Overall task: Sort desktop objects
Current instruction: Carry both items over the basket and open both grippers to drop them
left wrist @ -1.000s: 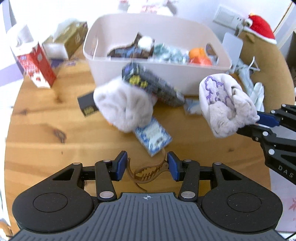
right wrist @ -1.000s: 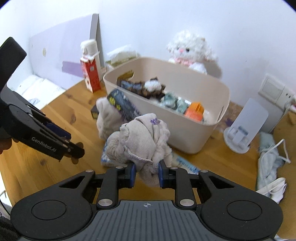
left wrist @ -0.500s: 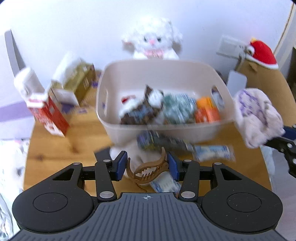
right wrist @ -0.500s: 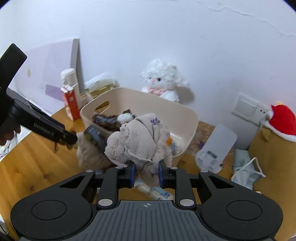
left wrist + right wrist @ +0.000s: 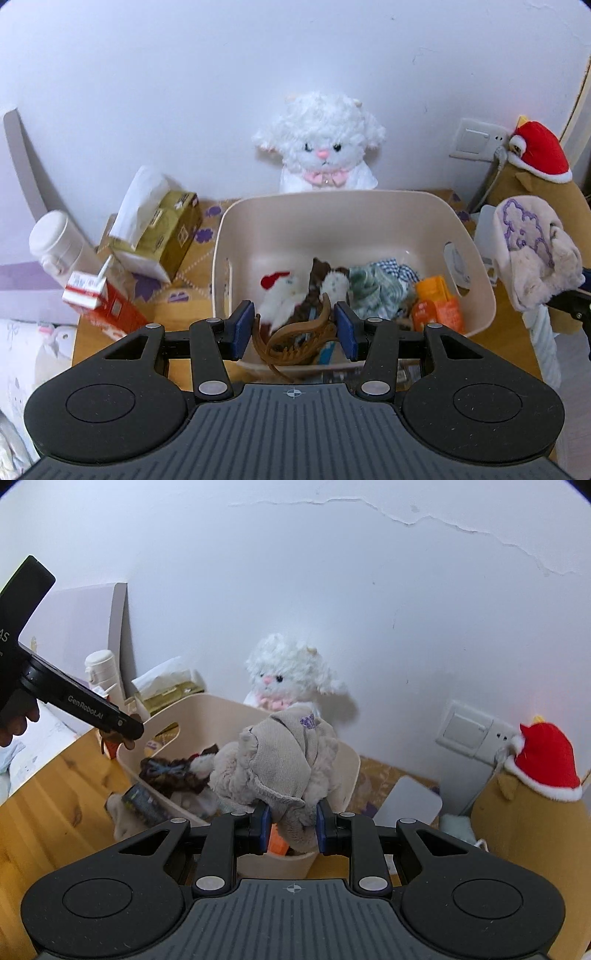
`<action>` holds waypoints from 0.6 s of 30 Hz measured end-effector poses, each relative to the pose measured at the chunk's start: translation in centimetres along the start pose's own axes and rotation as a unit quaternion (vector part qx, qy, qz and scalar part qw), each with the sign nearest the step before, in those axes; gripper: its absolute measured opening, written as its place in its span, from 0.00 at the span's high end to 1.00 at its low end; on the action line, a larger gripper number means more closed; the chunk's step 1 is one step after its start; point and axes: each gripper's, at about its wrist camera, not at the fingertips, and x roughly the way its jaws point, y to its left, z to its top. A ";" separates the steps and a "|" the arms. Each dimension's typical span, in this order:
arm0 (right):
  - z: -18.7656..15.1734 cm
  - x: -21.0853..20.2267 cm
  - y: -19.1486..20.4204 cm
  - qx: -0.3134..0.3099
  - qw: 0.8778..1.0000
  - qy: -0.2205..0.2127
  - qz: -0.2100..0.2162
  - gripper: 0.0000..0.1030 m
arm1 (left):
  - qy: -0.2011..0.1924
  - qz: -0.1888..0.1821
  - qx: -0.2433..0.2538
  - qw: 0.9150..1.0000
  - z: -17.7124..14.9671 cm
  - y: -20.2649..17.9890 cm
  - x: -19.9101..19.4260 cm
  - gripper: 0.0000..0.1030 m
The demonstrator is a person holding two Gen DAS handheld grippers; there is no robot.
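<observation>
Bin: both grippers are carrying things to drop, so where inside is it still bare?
The bin is bare along its back half, below the far wall. Its front is crowded: plush toys, checked cloth, orange packs.

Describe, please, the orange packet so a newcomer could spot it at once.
Find the beige tub below the white plush lamb. Inside, by its right handle hole, lies the orange packet, the only bright orange thing among the fabric pieces.

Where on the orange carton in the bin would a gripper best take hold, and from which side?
Grip the orange carton across its upper end, coming from straight above. It stands close to the beige bin wall with crumpled cloth against its other side, so only the top looks free.
</observation>
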 end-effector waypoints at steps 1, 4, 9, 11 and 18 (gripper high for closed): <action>0.3 0.3 -0.1 -0.001 1.000 -0.001 -0.001 0.79 | -0.003 -0.002 0.006 1.000 0.3 -0.1 0.3 0.53; 0.9 1.4 -0.5 0.000 1.000 -0.003 -0.005 0.79 | -0.008 -0.001 0.016 1.000 1.2 -0.5 1.2 0.53; 1.6 3.6 -0.9 0.005 1.000 0.004 -0.005 0.78 | -0.008 0.006 0.034 0.999 2.4 -1.1 3.3 0.53; 1.7 4.7 -0.7 0.006 1.000 0.009 -0.005 0.78 | -0.004 0.010 0.041 0.999 2.5 -1.3 4.3 0.53; 1.6 8.0 -0.5 0.019 0.999 0.033 -0.001 0.78 | 0.014 0.018 0.061 0.998 2.5 -2.2 7.6 0.53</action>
